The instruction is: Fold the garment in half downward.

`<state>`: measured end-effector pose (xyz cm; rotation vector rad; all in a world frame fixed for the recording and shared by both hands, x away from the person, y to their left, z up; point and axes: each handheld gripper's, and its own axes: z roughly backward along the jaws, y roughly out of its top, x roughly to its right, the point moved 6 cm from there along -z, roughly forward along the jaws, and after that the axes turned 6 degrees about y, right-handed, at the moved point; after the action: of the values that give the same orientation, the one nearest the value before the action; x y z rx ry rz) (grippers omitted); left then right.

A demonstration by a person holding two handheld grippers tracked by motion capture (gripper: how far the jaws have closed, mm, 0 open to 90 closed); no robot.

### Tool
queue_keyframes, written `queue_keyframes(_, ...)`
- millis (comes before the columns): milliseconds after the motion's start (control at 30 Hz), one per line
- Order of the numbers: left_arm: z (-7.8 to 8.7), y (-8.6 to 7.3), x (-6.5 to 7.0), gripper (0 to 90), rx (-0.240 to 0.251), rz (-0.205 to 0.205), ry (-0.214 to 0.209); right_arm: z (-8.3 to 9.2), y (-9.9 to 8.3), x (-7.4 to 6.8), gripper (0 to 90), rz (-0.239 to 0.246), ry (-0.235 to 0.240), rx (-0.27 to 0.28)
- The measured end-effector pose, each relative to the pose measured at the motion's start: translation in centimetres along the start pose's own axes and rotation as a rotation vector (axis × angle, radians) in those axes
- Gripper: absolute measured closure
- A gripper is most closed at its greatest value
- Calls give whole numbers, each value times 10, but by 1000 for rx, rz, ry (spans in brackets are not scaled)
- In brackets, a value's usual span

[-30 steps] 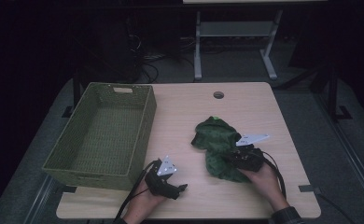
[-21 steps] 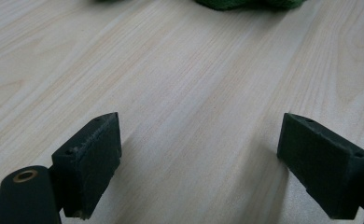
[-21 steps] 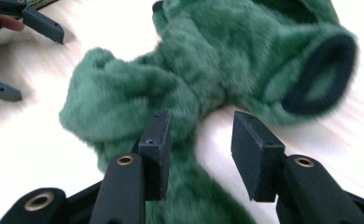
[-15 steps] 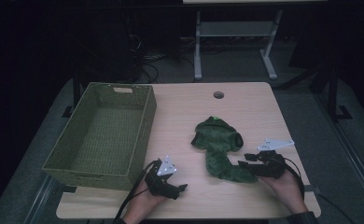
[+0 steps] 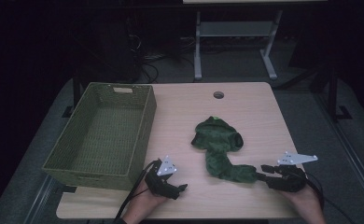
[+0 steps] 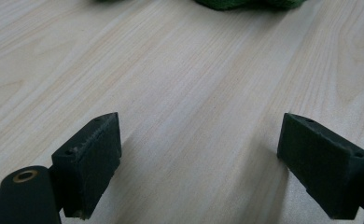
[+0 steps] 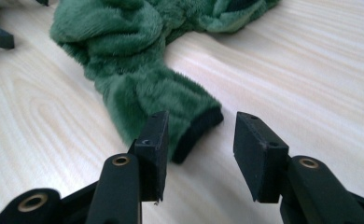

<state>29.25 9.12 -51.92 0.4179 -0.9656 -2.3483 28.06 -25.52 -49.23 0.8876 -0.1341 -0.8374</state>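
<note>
on the pale wooden bench (image 5: 245, 116), lower right, the right hand-held gripper (image 7: 199, 144), jaws just opened, half-wide and empty, could snag the fuzzy green fleece garment's (image 7: 143, 60) cuff.

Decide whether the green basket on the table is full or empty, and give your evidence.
Empty. The high view looks straight into the basket and shows bare woven floor and walls; the green garment lies outside it on the table.

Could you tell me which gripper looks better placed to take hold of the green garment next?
The right gripper, probably: its open fingers sit at the green garment's dark-cuffed end. The left gripper rests near the basket, apart from the cloth.
</note>
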Motion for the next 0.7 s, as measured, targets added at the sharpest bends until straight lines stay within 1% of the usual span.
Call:
queue_keyframes(133,0,0,0,128,0,0,0,4,-11,-3,545,1,6,-7)
queue_keyframes(267,0,0,0,128,-1,0,-1,1,-18,-6,538,1,17,-30)
queue_keyframes(467,0,0,0,128,-2,-1,-2,-6,-19,-8,536,14,43,-49)
queue_keyframes(533,0,0,0,128,-3,-1,-1,-7,-19,-8,539,16,46,-52)
queue_keyframes(600,0,0,0,128,-2,-1,-1,-8,-20,-8,552,12,49,-58)
queue_keyframes(700,0,0,0,128,-3,-1,-1,-11,-20,-7,592,8,67,-57)
